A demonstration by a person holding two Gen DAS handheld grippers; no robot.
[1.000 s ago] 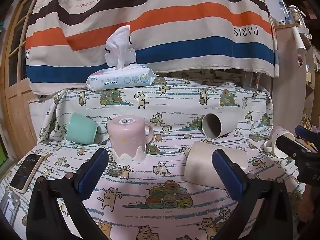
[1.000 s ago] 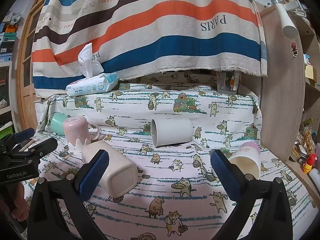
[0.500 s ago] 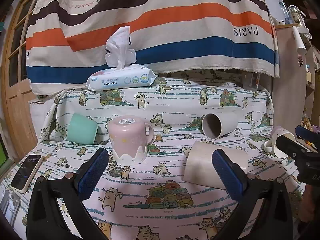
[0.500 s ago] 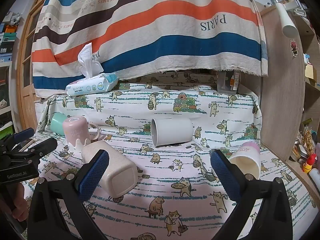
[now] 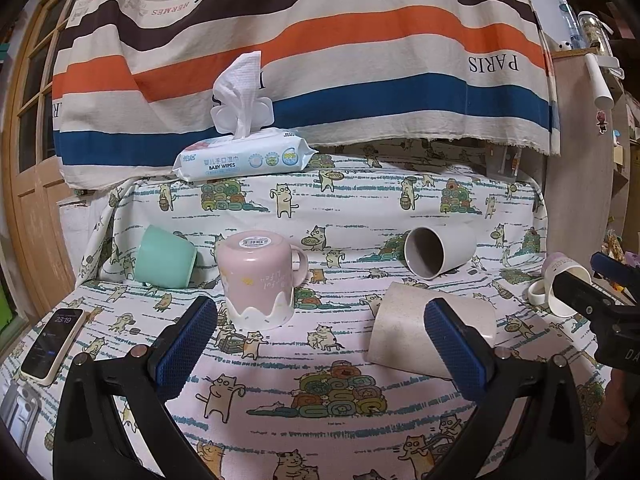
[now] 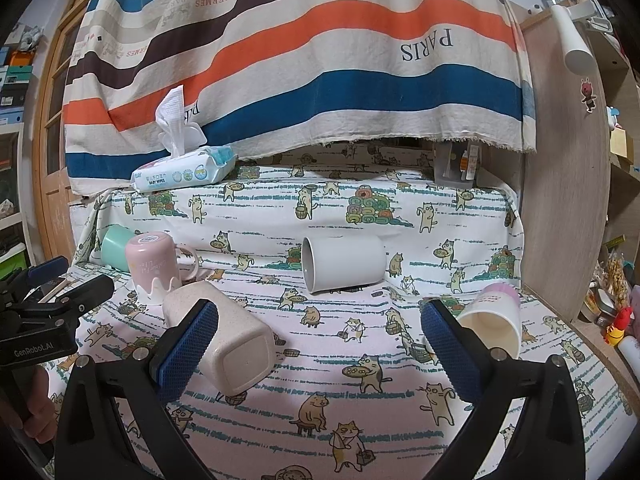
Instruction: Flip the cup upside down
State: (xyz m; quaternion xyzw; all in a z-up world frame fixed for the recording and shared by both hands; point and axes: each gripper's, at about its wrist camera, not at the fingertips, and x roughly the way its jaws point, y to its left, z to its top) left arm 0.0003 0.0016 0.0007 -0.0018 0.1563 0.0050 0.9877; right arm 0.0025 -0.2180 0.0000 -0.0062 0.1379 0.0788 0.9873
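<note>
Jaws of both the left gripper (image 5: 320, 344) and right gripper (image 6: 318, 344) are spread, holding nothing. The beige cup (image 5: 416, 334) lies on its side mid-surface, bare cloth (image 5: 312, 364) in front.

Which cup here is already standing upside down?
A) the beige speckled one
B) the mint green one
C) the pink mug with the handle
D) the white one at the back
C: the pink mug stands mouth-down on the cat-print cloth, its barcoded base facing up.
</note>
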